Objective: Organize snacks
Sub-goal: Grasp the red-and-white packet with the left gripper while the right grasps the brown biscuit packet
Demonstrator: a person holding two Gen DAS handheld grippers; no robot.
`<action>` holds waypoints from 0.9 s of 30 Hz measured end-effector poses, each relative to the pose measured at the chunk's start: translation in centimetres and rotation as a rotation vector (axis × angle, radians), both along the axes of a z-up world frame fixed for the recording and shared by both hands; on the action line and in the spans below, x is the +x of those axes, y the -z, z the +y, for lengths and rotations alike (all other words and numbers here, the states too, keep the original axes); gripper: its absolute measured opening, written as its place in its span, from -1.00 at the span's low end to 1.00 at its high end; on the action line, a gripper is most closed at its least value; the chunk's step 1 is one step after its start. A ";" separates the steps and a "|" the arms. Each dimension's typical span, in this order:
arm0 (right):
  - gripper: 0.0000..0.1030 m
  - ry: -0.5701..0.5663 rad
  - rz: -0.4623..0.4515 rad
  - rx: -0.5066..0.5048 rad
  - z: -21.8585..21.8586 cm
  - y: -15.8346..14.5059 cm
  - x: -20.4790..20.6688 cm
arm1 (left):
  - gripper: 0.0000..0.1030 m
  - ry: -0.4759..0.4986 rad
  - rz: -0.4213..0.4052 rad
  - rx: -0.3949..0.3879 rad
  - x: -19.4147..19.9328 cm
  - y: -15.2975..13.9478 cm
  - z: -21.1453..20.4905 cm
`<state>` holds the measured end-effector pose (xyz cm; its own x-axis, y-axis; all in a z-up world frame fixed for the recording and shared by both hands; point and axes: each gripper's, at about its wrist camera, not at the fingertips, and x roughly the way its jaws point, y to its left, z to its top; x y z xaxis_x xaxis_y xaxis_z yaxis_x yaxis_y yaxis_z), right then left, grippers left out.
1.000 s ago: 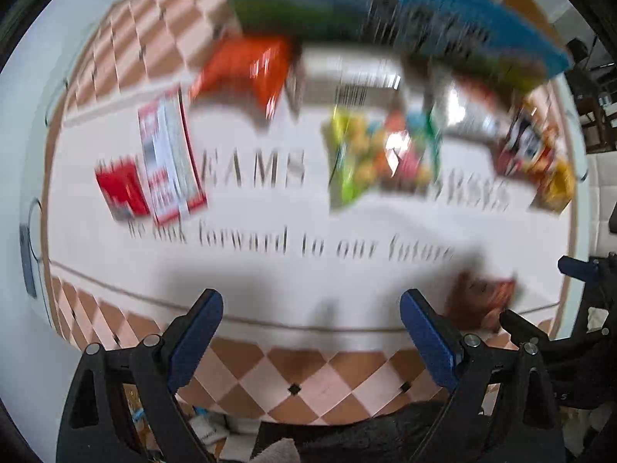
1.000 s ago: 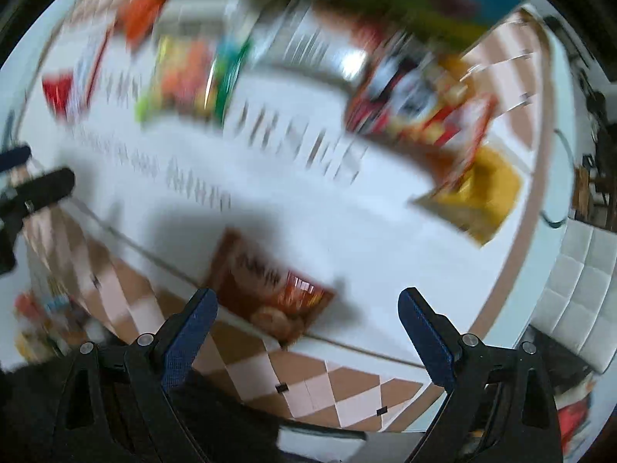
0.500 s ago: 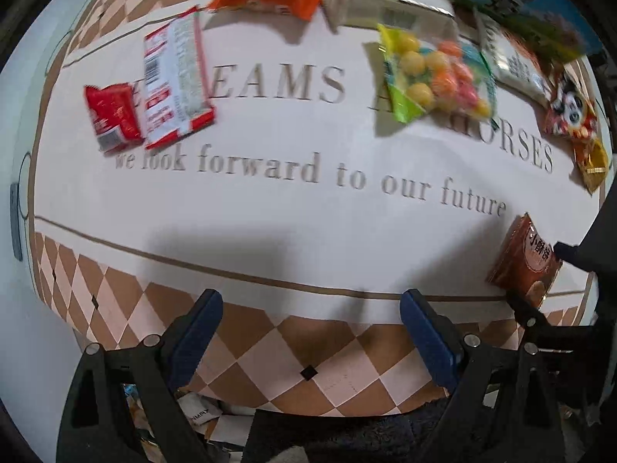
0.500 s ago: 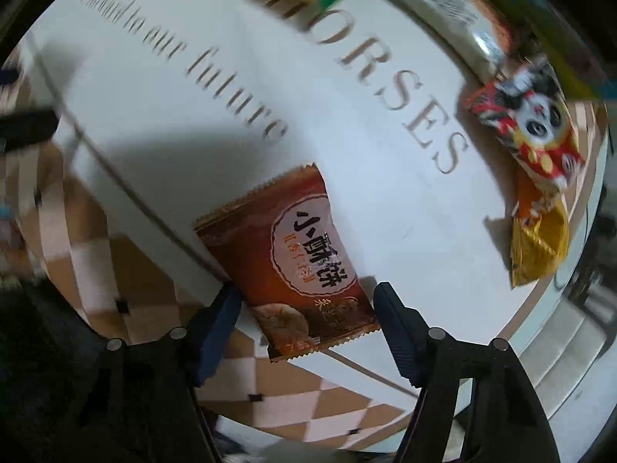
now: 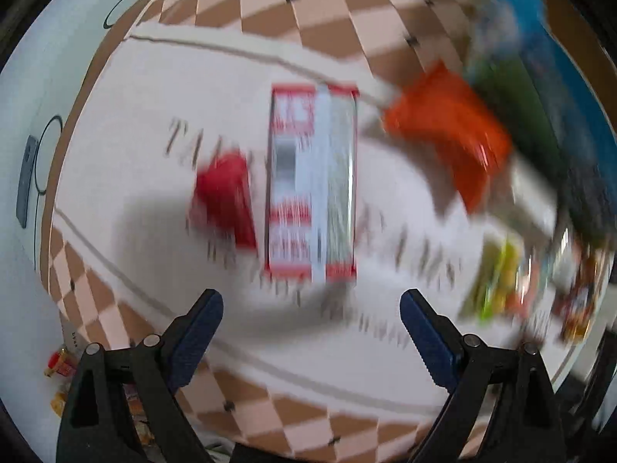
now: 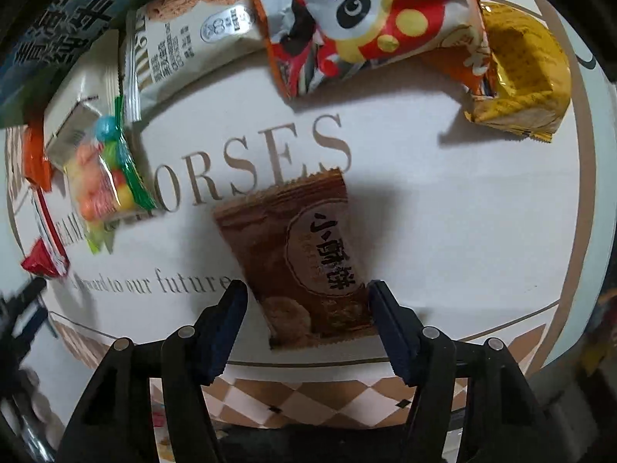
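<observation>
- Fingers of the right tool (image 6: 304,308) stand partly apart, one on each side of the lower end of a brown foil biscuit packet with black Chinese characters (image 6: 304,258); whether the blue pads (image 6: 231,324) touch its edges cannot be told.
- That packet lies flat on the bench (image 6: 443,231), a white cloth with grey lettering and a brown checked border. Its long axis runs away from the tool, with the serrated top edge tilted slightly left and reaching the word "ORSES".
- Half a second ago the same packet sat with its far end angled further to the left; the tool now lines up more squarely along it, and the fingers sit closer to its sides.
- Beyond it lie a red and white panda-print bag (image 6: 366,19), a yellow wrapper (image 6: 520,77) to its right, a cream wafer pack (image 6: 185,46), and a clear bag of coloured sweets (image 6: 104,177) at the left.
- The left tool (image 5: 310,328) is wide apart and holds nothing, above the bench without touching any packet.
- Its view is blurred; a long red and white packet (image 5: 312,181) lies ahead with its long axis pointing away from the tool, a small red packet (image 5: 227,200) just to its left, an orange bag (image 5: 451,131) to its right.
- These three were far off at the upper left half a second ago; now they fill the middle of the view.
</observation>
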<state>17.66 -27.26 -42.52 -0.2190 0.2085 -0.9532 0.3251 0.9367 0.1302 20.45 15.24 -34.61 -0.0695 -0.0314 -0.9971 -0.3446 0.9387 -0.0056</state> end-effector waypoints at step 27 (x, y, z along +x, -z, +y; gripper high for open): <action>0.16 -0.134 -0.032 -0.073 7.8 -0.2 1.1 | -0.11 0.175 0.039 0.061 2.5 4.8 -0.6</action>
